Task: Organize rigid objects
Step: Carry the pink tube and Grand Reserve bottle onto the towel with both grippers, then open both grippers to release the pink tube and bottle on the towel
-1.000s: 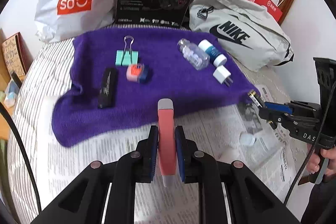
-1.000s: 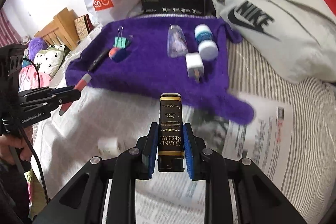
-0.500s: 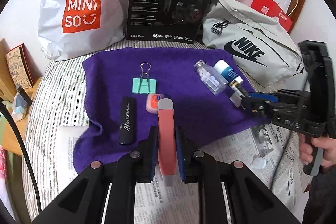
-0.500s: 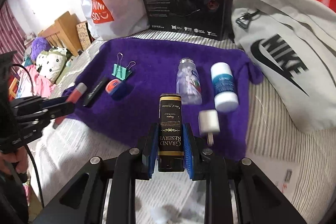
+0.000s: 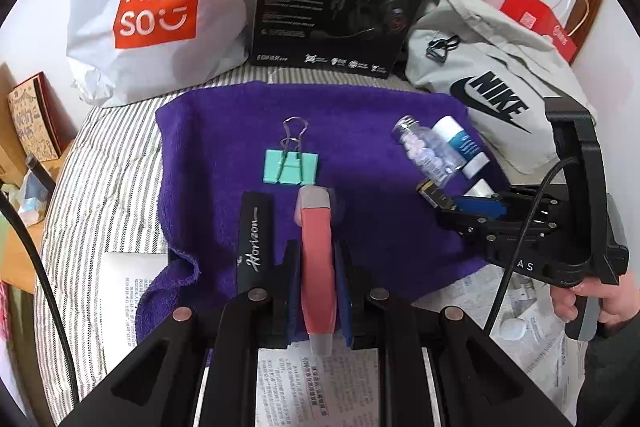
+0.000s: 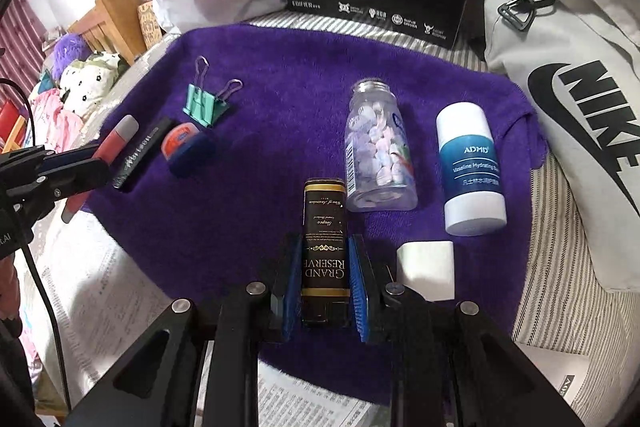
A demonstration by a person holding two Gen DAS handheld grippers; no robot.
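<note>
I hold a stiff, light pink tube (image 5: 318,267) clamped mid-length in the left hand-held gripper (image 5: 318,291) and a rigid black box (image 6: 324,251) in the right hand-held gripper (image 6: 325,283), both over the near edge of the purple towel (image 6: 288,75).

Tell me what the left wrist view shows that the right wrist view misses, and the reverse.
Only the left wrist view: the red paper bags at the back.

Only the right wrist view: the white charger, the wooden furniture, and the label of the black box held by the right gripper.

Both: the purple towel, mint binder clip, pill bottle, and pink tube in the left gripper.
</note>
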